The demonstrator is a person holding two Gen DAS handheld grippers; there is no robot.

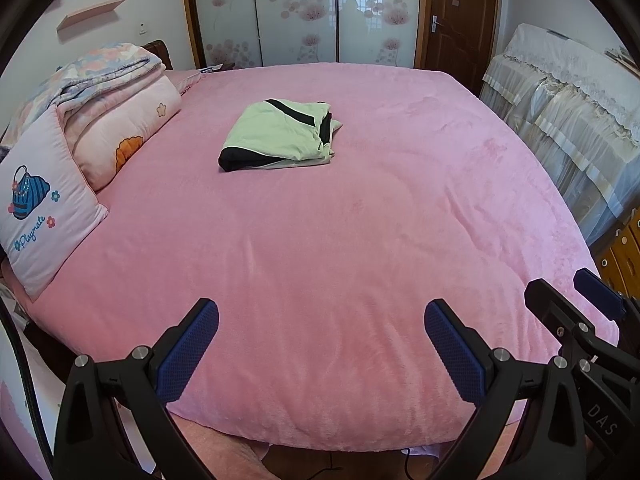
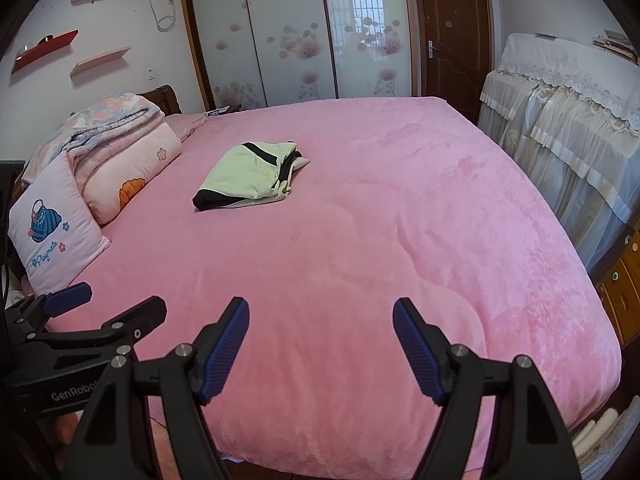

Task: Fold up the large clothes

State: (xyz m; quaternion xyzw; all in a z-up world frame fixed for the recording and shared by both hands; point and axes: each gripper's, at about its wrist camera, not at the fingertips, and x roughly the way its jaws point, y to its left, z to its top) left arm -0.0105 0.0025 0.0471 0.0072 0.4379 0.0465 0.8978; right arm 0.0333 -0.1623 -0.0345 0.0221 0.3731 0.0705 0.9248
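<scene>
A light green garment with black bands (image 1: 280, 134) lies folded into a compact bundle on the pink bed cover (image 1: 340, 260), toward the far middle of the bed; it also shows in the right wrist view (image 2: 250, 176). My left gripper (image 1: 321, 318) is open and empty, held over the near edge of the bed, far from the garment. My right gripper (image 2: 321, 316) is open and empty too, beside the left one. The right gripper shows at the right edge of the left wrist view (image 1: 572, 296), and the left gripper shows at the left of the right wrist view (image 2: 108, 304).
Folded quilts (image 1: 120, 112) and a pink pillow (image 1: 40, 208) lie along the bed's left side. A lace-covered cabinet (image 1: 568, 120) stands to the right, with wooden drawers (image 2: 624, 284) below. Sliding wardrobe doors (image 1: 300, 12) and a brown door (image 1: 460, 12) are behind the bed.
</scene>
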